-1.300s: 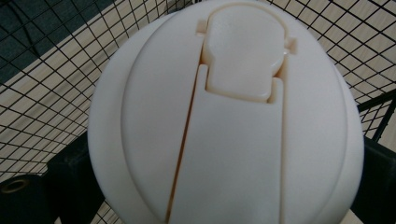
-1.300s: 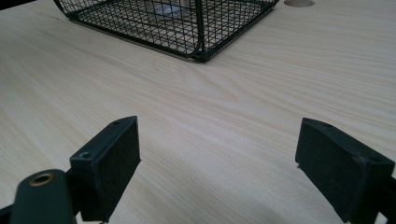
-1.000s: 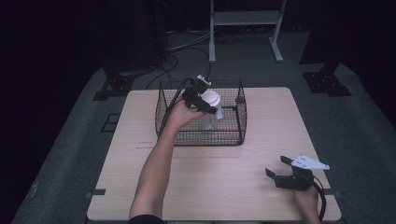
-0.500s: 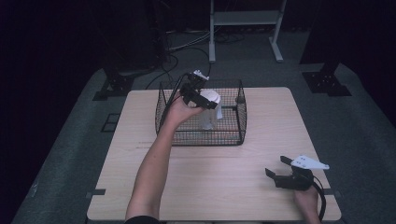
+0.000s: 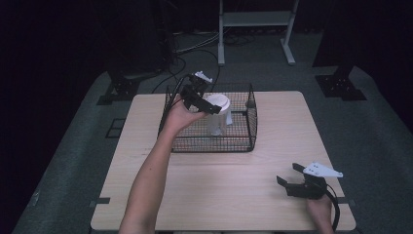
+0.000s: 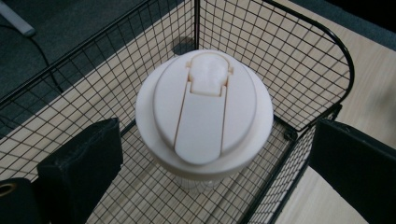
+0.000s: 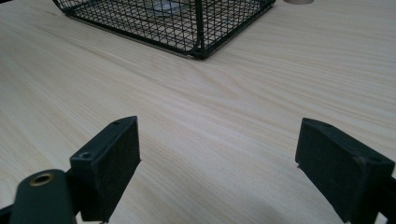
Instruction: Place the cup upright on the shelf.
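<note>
White plastic flip-top bottle [image 6: 204,112] stands upright inside black wire-mesh basket [image 5: 243,141] on pale wooden table [image 5: 234,190]. Left gripper [image 5: 207,100] is above the bottle, 2 jaws spread wide either side of the cap, gripping nothing. Right gripper [image 5: 292,181] rests near the table's front right edge, jaws wide apart, empty.

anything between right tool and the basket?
Nothing: bare table between the right tool and the basket, per right gripper view.
</note>
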### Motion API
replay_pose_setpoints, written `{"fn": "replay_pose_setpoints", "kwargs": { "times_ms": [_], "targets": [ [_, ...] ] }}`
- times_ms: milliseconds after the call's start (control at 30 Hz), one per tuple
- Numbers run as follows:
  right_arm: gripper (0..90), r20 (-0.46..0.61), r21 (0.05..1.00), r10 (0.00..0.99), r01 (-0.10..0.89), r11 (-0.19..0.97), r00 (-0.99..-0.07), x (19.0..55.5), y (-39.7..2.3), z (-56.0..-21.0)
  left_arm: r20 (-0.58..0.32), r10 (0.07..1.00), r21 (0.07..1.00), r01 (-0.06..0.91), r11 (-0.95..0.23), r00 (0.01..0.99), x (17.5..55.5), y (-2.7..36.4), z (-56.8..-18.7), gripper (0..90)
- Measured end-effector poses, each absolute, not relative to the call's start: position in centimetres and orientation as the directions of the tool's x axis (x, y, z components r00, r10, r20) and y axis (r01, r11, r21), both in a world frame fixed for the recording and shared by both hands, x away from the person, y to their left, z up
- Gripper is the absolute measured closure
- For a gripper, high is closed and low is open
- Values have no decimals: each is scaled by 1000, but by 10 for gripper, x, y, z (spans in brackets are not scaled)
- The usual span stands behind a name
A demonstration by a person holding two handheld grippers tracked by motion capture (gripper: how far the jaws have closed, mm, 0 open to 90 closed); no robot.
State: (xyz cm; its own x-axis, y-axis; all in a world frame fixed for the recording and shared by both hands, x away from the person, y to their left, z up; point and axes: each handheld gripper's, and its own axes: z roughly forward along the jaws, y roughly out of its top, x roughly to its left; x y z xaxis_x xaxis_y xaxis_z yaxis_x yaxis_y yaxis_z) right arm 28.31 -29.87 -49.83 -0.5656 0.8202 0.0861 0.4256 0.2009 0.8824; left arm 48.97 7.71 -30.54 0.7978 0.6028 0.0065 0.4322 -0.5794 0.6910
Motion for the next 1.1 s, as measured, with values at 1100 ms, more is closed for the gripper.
{"fn": "replay_pose_setpoints", "kwargs": {
  "times_ms": [1100],
  "targets": [
    [129, 64, 884, 831, 419, 210, -552, 282, -297, -498, 35, 530, 687, 365, -629, 848, 427, 116, -310, 21]
  ]
}}
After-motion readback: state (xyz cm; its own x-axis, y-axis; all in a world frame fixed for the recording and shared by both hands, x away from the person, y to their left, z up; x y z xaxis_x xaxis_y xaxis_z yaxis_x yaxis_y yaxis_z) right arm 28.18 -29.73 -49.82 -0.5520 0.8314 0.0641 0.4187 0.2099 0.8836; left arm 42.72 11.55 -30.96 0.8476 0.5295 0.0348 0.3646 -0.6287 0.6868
